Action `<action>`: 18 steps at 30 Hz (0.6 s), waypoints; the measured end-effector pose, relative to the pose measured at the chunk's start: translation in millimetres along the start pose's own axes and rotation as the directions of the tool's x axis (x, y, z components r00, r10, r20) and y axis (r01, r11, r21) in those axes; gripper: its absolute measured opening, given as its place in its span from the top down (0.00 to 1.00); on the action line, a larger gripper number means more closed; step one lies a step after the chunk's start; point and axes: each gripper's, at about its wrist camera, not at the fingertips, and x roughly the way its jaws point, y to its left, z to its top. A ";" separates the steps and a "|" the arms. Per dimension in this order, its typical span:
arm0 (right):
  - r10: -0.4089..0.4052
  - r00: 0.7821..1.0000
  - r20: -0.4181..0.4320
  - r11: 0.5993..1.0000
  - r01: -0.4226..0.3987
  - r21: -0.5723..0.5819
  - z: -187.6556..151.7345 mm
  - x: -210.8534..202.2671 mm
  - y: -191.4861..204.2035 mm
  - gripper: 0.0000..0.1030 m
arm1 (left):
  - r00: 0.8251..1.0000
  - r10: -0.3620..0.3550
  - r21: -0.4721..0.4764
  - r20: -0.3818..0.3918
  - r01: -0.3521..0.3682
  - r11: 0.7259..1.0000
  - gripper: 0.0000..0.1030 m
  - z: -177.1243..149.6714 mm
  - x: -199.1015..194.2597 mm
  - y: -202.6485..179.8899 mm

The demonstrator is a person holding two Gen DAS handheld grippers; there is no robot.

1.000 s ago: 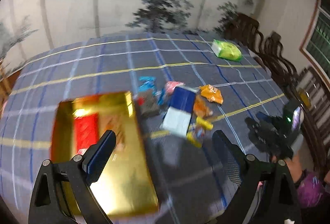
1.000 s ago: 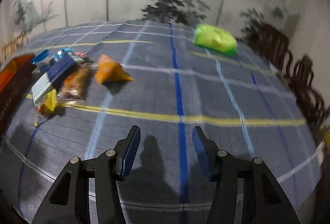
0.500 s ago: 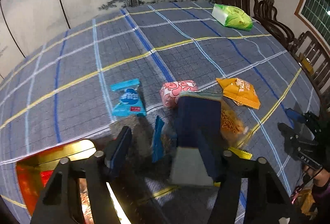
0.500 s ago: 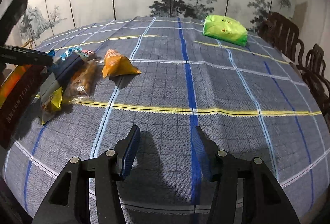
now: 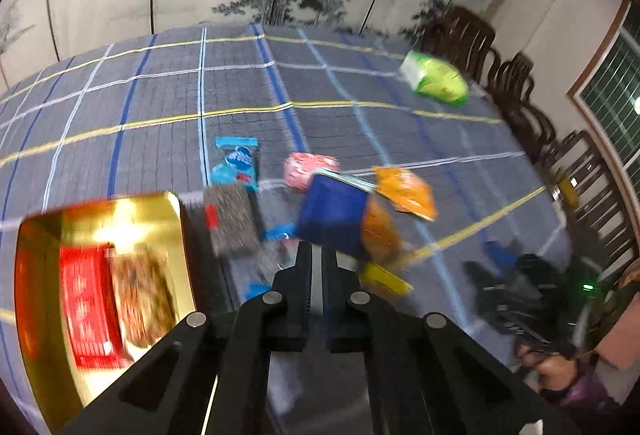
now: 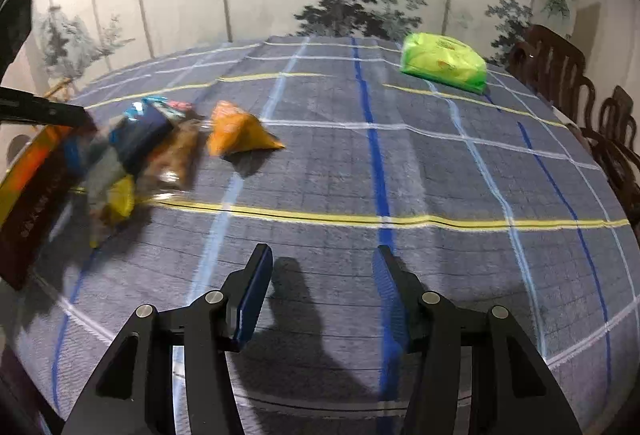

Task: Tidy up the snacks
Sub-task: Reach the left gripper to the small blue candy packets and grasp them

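Observation:
My left gripper is shut on the near end of a dark blue snack packet and holds it over the snack pile. Around it lie a light blue packet, a pink packet, an orange packet, a grey bar and a yellow packet. A gold tray at the left holds a red packet and a brown bar. My right gripper is open and empty above bare cloth; the pile lies far to its left.
A green bag lies at the table's far right; it also shows in the right wrist view. Dark wooden chairs line the right edge. A painted screen stands behind the table. The blue checked cloth covers the table.
My left gripper has closed on the dark blue packet and drawn back, with the gold tray back in view. The right gripper has stayed in place, open.

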 end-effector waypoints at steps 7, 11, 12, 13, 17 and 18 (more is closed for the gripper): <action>0.170 0.985 0.007 0.983 -0.169 -0.065 5.7 -6.8 48.0 0.48 | 0.996 0.085 0.027 0.024 -0.086 0.996 0.97 -23.4 -22.7 -11.7; 0.175 0.984 -0.012 0.981 -0.175 -0.082 0.5 -0.6 61.5 0.48 | 0.994 0.105 0.096 -0.031 -0.102 0.990 0.61 -12.2 -3.8 -9.4; 0.175 0.985 -0.014 0.981 -0.175 -0.082 -1.0 -0.1 62.6 0.48 | 0.994 0.103 0.121 -0.036 -0.098 0.988 0.60 -9.1 2.0 -8.3; 0.176 0.984 -0.012 0.981 -0.176 -0.084 -1.4 -0.3 63.3 0.48 | 0.993 0.105 0.162 -0.049 -0.096 0.982 0.60 -6.6 9.2 -8.2; 0.190 0.982 -0.016 0.980 -0.191 -0.063 -1.7 0.5 56.7 0.48 | 0.976 0.131 0.238 -0.175 -0.087 0.967 0.76 1.0 46.7 1.3; 0.197 0.980 -0.015 0.979 -0.197 -0.056 -1.2 0.5 55.1 0.47 | 0.970 0.122 0.227 -0.209 -0.073 0.971 0.78 1.8 53.7 5.3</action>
